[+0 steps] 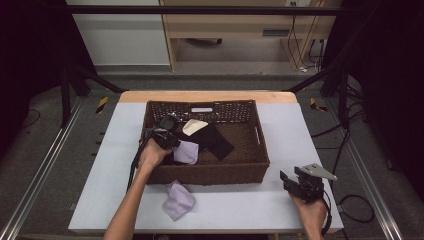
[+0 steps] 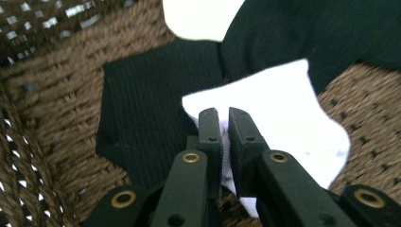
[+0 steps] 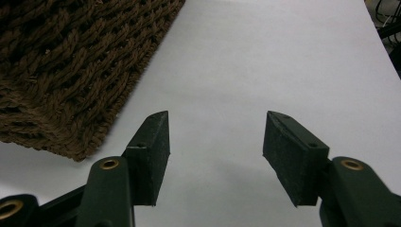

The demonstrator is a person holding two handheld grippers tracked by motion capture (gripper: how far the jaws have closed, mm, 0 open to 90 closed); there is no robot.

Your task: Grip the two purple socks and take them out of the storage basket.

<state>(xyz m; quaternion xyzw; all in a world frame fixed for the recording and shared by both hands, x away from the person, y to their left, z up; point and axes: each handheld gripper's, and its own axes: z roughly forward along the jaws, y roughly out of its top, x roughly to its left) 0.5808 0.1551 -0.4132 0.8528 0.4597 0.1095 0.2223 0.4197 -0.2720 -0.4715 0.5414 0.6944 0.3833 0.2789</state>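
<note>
Left claw [image 2: 224,124] pinches pale sock [image 2: 283,118], hiding its edge.

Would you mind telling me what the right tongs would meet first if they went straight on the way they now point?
Probably nothing soon: the open right tongs point along the bare pale tabletop, and the brown woven wicker basket lies off to one side of that line. Depth beyond the table's far edge is unclear.

A lab: black metal frame [image 1: 200,10] around the table [image 1: 300,130], loose cables [image 1: 305,45] behind.
</note>
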